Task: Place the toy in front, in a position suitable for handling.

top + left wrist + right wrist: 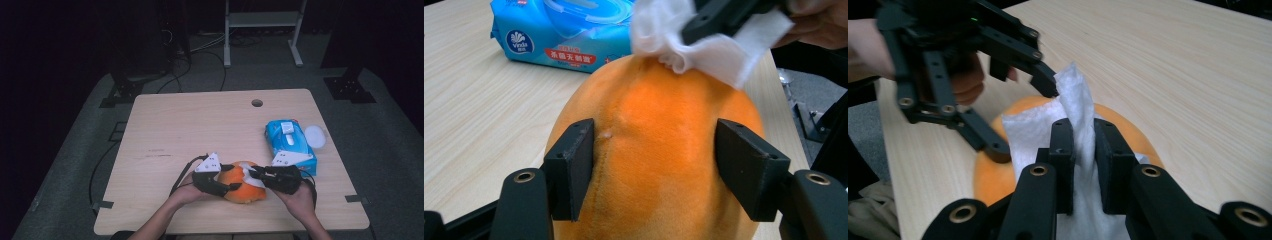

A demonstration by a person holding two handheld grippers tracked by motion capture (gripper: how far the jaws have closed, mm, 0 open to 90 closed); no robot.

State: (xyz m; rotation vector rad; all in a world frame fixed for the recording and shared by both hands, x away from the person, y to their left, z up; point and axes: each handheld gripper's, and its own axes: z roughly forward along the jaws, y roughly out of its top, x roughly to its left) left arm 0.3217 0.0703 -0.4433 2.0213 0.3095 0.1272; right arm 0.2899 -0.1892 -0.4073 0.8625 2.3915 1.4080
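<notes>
An orange plush toy (243,192) lies near the table's front edge. My left gripper (231,178) comes at it from the left, and its black pads (574,167) press on the toy's (659,130) two sides. My right gripper (1083,150) is shut on a white wipe (1075,97) that stands up between its jaws and drapes over the toy's (988,175) top. In the left gripper view the right gripper (724,15) holds the wipe (709,50) against the toy's far end. In the right gripper view the left gripper (1023,119) straddles the toy behind the wipe.
A blue pack of wet wipes (290,142) lies right of centre, just behind the right hand, with a white round lid (315,136) beside it. The wooden table (200,130) has a cable hole (257,103) near its far edge. A white frame (262,20) stands on the floor beyond.
</notes>
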